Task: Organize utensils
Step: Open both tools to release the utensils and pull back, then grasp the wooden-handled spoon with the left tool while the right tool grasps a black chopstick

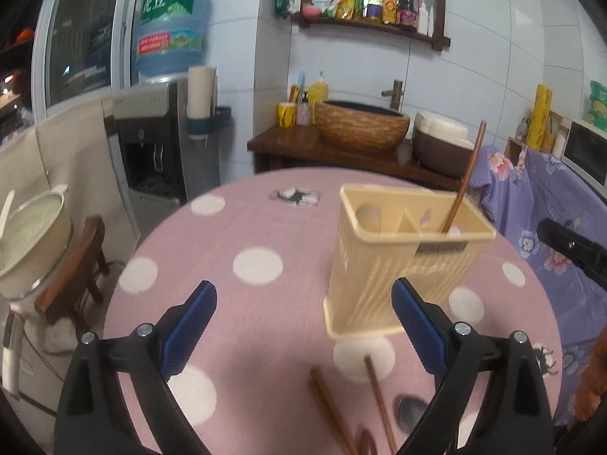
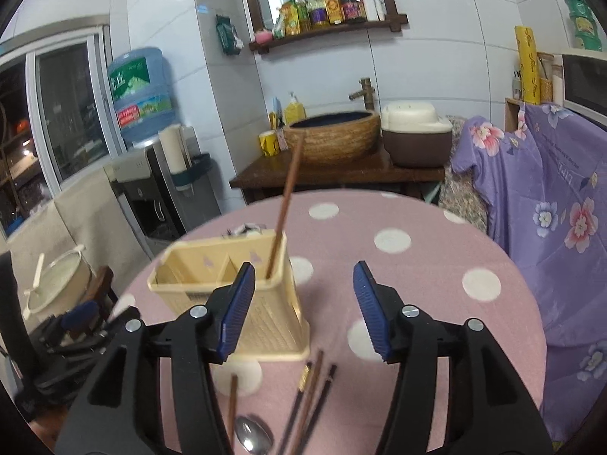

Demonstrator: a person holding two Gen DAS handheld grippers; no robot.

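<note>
1. Lying on the pink dotted tablecloth (image 2: pixel 417 208) in the lower middle of the right wrist view, the loose chopsticks (image 2: pixel 309 402) sit just below and between the blue pads of the right gripper (image 2: pixel 303 314); their long axes run from bottom left up to the right, tips toward the cream utensil holder (image 2: pixel 235 303).
2. Its jaws stand about half apart with nothing between them.
3. One brown chopstick (image 2: pixel 286 208) already stands in the holder's right compartment, leaning to the upper right.
4. A metal spoon (image 2: pixel 252 436) lies at the bottom edge, bowl visible, beside another brown stick (image 2: pixel 232 405) that runs nearly straight up the frame.
5. The left gripper (image 1: pixel 303 326) is wide open and empty; in its view two sticks (image 1: pixel 353 409) lie low and right of centre, under its right pad.
6. Judging by this, the right hand is nearer the loose pair and would need to drop down across their length.
</note>
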